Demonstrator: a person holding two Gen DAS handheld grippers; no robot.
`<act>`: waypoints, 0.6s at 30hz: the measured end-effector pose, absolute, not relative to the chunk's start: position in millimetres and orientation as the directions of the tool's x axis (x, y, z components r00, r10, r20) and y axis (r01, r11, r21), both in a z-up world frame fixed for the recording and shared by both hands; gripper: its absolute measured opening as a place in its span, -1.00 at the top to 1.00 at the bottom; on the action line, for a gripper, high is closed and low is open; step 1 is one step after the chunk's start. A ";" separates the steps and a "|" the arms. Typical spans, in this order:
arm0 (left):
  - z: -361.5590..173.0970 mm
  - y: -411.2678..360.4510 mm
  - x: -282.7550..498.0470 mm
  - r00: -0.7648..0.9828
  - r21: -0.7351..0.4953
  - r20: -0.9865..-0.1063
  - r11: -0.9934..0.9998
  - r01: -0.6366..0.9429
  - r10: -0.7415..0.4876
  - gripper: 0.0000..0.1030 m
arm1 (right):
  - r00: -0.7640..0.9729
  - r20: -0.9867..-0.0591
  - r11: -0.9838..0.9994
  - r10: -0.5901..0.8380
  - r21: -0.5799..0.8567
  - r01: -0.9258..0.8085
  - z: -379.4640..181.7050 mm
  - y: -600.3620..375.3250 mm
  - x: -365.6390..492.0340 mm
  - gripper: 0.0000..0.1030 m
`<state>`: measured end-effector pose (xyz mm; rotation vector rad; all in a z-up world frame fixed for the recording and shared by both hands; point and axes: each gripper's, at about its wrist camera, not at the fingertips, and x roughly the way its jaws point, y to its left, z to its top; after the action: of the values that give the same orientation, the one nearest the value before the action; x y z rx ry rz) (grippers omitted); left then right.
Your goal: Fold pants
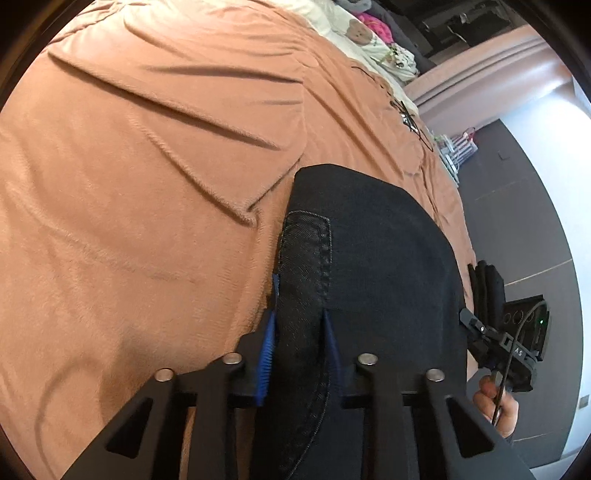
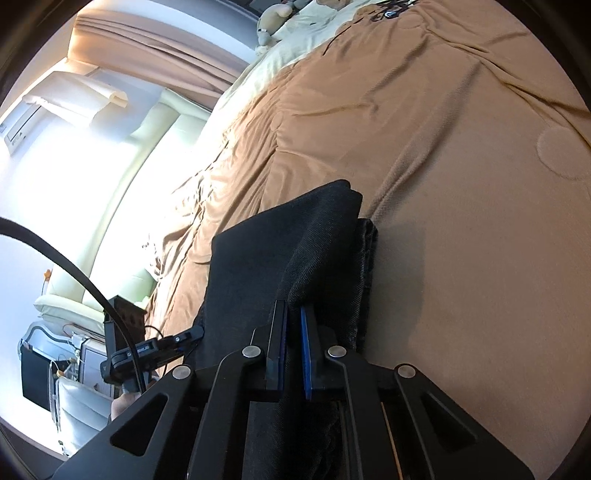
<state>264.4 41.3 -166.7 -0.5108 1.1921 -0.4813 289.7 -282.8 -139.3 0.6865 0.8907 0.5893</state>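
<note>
Black denim pants (image 1: 369, 240) lie folded on an orange-brown blanket (image 1: 147, 147). My left gripper (image 1: 301, 306) is shut on a thick bunch at their near edge, by a stitched pocket, with cloth filling the gap between its blue pads (image 1: 269, 339). In the right wrist view the pants (image 2: 266, 251) show as a layered stack. There my right gripper (image 2: 293, 308) is shut on a raised fold of the top layer. Each view catches the other gripper at the pants' far side: the right one (image 1: 480, 328), the left one (image 2: 177, 341).
The blanket (image 2: 443, 184) spreads wide and wrinkled beyond the pants. A cream sheet with plush toys (image 1: 358, 29) lies at the head of the bed. The bed's edge drops to a dark floor (image 1: 517, 221). A bright window and pale armchair (image 2: 74, 295) stand beside the bed.
</note>
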 end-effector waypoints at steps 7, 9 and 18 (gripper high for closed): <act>-164.4 50.7 256.7 0.307 -0.643 -0.714 0.763 0.069 -0.630 0.50 | 0.519 -0.527 0.674 0.673 0.725 -0.138 -142.0 -297.1 271.1 0.90; -164.3 50.0 258.4 0.300 -0.650 -0.710 0.757 0.067 -0.637 0.40 | 0.518 -0.526 0.663 0.675 0.740 -0.113 -144.1 -302.8 268.9 0.87; -171.5 48.6 265.3 0.279 -0.664 -0.708 0.746 0.052 -0.649 0.29 | 0.415 -0.465 0.540 0.782 0.838 -0.080 -173.8 -304.7 264.4 -0.08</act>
<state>265.3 48.6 -171.5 -0.5888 1.2086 -0.5084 264.4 -304.7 -173.8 0.8383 1.0009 0.6295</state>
